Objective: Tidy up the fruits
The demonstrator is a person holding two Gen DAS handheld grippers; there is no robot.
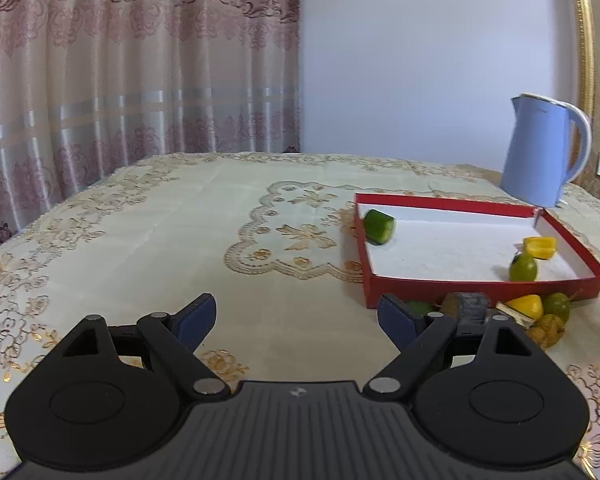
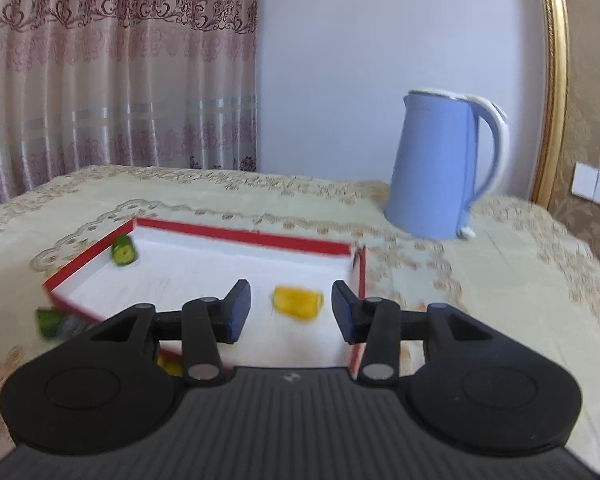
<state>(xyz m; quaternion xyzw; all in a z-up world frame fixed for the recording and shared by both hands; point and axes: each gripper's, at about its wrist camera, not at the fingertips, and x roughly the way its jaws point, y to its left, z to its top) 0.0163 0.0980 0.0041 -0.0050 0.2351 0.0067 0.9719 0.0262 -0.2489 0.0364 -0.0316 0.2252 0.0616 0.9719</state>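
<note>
1. The left gripper (image 1: 296, 320) is released, its blue pads spread wide over the cloth-covered desk (image 1: 140, 232), with nothing between them.
2. The right gripper (image 2: 291, 310) is also released and hangs over the near edge of the red tray (image 2: 240, 235); a yellow fruit piece (image 2: 298, 301) lies on the white tray floor in line with the gap between its pads, not touching either.
3. In the left wrist view the red tray (image 1: 480, 284) holds a cut green piece (image 1: 379, 227) near its far left corner, and a yellow piece (image 1: 540, 247) with a round green fruit (image 1: 523, 267) touching it near the right wall.
4. More fruit lies on the desk just outside the near tray wall: a yellow one (image 1: 526, 306), a green one (image 1: 558, 306) and a brownish one (image 1: 546, 330), bunched together.
5. A blue kettle (image 1: 540, 152) stands upright behind the tray.
6. The right wrist view is blurred.
</note>
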